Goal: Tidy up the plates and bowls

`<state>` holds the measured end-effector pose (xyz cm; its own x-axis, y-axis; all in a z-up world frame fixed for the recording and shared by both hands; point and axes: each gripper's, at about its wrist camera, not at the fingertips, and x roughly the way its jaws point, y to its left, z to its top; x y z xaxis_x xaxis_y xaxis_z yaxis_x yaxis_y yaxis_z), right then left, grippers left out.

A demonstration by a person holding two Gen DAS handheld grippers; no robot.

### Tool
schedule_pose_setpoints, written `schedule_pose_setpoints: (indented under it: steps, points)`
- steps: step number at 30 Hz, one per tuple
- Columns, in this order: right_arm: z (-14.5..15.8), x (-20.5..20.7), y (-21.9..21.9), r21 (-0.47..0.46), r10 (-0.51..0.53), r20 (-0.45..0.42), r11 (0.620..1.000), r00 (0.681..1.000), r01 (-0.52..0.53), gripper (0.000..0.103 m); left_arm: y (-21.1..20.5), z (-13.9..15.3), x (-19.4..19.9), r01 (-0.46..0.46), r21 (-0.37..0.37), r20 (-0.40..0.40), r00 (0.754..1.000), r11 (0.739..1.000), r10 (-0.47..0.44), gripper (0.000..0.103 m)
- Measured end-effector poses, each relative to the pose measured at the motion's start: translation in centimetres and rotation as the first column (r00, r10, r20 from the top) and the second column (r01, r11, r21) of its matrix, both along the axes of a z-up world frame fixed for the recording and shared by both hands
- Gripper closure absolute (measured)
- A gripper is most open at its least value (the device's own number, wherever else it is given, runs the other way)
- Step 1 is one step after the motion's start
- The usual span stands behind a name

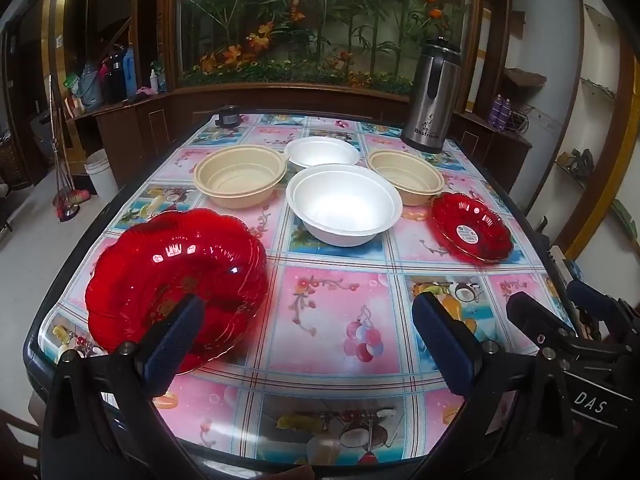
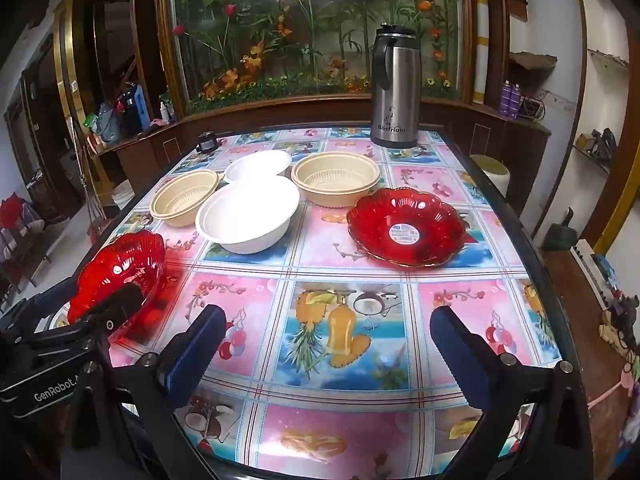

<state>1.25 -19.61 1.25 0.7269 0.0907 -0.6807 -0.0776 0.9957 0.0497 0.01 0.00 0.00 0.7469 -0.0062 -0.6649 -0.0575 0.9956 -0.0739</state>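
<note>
Across your table (image 1: 336, 312) runs a glossy checked oilcloth of pink blossom and blue fruit panels, backed by a dark wooden sideboard and a big framed mural of flowers and bamboo (image 1: 320, 20).

At far left your left gripper (image 1: 308, 340) has its blue ribbed fingers wide apart, holding nothing; the left finger overlaps the near rim of the large red dish (image 1: 176, 276), though I can't tell whether it touches. That dish is translucent, scalloped plastic, tilted toward you, mouth up.

Behind it sits a beige ribbed bowl (image 1: 240, 176), upright and round. A small black object (image 1: 229, 116) stands at the far edge.

In the middle, two white foam bowls lie one behind the other: the large white bowl (image 1: 344, 204) nearer, the small white bowl (image 1: 322, 152) beyond, rims apparently touching.

Rightward comes a second beige bowl (image 1: 406, 176), seemingly two nested, with a steel flask (image 1: 430, 96) behind. Just beside it rests the small red dish (image 2: 406, 226), shallow, petal-edged, a round label at its centre.

Your right gripper (image 2: 324, 344) likewise stands wide and empty above the near edge.
</note>
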Motion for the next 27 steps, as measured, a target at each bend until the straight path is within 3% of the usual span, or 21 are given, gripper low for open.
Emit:
schedule_pose_setpoints:
  steps: [27]
  points:
    - [0.21,-0.23,-0.01,0.015,-0.009,0.024,1.0,1.0,0.008,0.0,-0.19,-0.43,-0.26,0.011,-0.003,-0.011,1.0,1.0,-0.011,0.0]
